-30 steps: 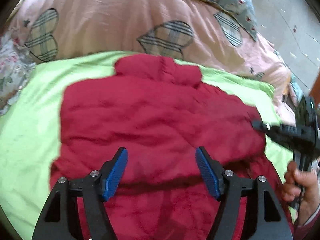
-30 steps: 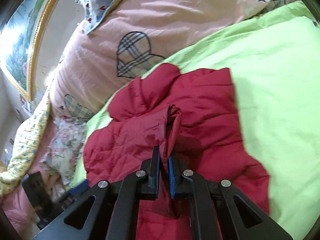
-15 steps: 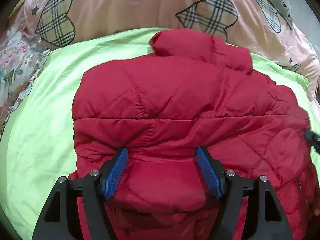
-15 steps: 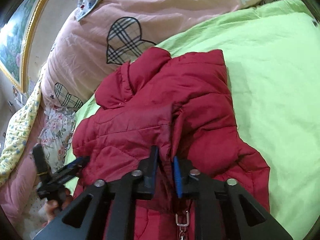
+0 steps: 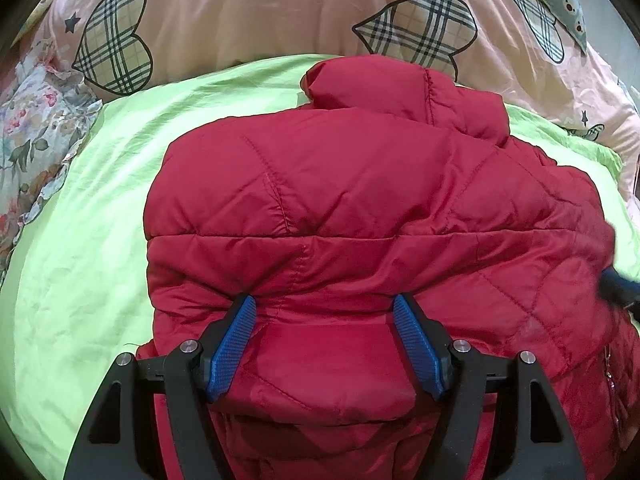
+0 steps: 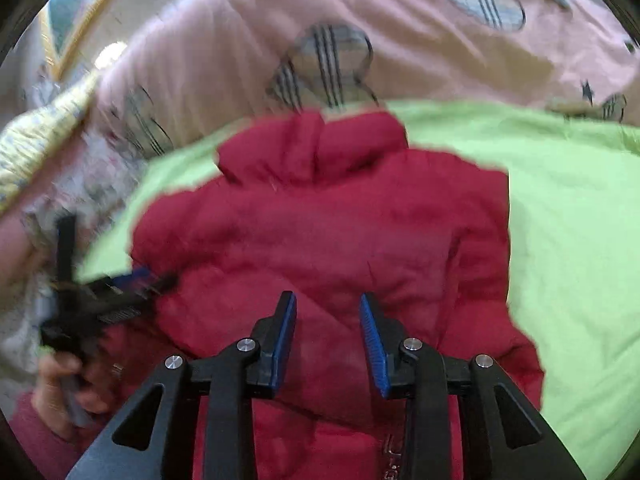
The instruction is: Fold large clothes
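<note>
While both spread, left tool over red jacket, right tool above

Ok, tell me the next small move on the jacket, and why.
Probably bring the left gripper down and close it on the jacket's near folded edge, ready for the next fold. Both grippers are open and hold nothing; the right gripper hovers over the jacket too. The jacket lies bunched on the green sheet, collar toward the pink quilt, so it isn't compact yet.
</note>
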### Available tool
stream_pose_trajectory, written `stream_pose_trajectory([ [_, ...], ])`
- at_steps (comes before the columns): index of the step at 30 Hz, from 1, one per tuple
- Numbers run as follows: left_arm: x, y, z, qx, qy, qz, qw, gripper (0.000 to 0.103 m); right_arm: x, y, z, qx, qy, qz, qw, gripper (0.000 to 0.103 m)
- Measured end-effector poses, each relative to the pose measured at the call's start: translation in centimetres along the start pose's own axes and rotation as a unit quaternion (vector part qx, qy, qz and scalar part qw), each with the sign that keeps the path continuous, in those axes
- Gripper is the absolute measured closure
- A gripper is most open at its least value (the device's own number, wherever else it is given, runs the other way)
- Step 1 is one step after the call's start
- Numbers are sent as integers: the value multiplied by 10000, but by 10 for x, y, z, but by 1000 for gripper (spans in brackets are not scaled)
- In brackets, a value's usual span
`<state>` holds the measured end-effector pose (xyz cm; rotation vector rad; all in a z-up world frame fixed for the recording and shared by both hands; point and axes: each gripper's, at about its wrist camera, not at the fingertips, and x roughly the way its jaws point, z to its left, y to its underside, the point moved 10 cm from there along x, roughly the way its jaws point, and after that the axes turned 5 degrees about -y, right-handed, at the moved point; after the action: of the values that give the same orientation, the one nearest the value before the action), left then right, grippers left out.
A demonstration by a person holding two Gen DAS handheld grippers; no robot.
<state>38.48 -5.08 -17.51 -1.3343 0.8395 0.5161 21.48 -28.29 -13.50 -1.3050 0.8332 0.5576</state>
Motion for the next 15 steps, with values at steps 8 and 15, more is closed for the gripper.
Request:
stream_pose_trajectory([
  [8, -31, 1, 4, -1, 177, -229, 9996, 34, 21, 16, -15, -49, 342, 188, 9992, 70],
  [15, -12, 15, 27, -180, -35, 119, 9998, 30, 21, 14, -17, 30, 268, 122, 9996, 69],
])
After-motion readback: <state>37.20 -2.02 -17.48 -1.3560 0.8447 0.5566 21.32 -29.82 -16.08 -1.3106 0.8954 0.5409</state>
